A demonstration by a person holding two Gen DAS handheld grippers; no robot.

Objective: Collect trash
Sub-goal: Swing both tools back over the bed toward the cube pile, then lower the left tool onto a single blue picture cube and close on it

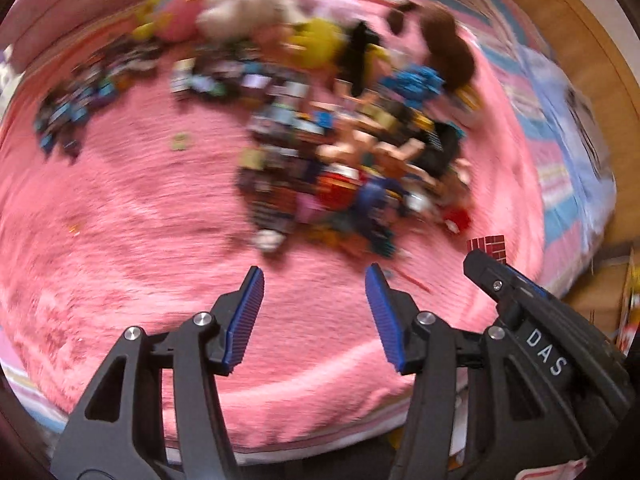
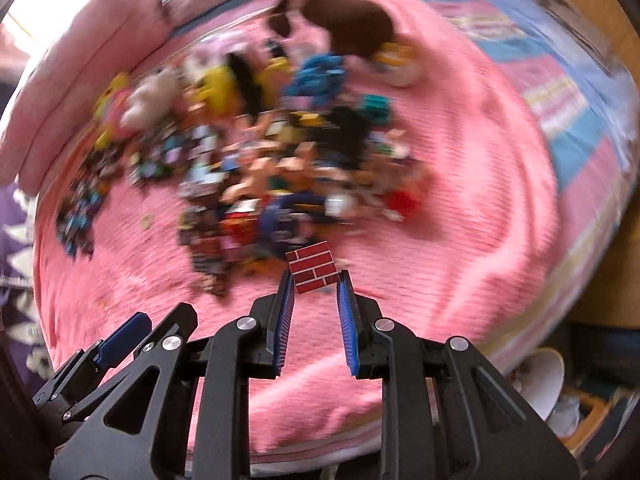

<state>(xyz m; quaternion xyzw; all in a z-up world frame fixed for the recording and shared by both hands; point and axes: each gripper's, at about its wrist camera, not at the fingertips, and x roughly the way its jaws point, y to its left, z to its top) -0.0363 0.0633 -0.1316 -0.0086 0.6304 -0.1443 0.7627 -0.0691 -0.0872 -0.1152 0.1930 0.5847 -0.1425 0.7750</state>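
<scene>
My right gripper (image 2: 314, 280) is shut on a small red brick-pattern block (image 2: 313, 267), held at its fingertips above the pink blanket. The same block (image 1: 490, 245) shows in the left wrist view, just past the right gripper's black body (image 1: 528, 304). My left gripper (image 1: 316, 278) stands open over bare pink blanket with nothing between its blue pads. A blurred heap of small toys, cards and wrappers (image 1: 340, 168) lies ahead of both grippers, also seen as the heap (image 2: 272, 184) in the right wrist view.
Plush toys (image 1: 304, 36) line the far side of the pink blanket (image 1: 140, 220). A brown plush (image 2: 352, 20) sits at the back. A striped sheet (image 1: 568, 128) runs along the right, with wooden floor (image 1: 592, 40) beyond. A white cup (image 2: 540, 376) lies low on the right.
</scene>
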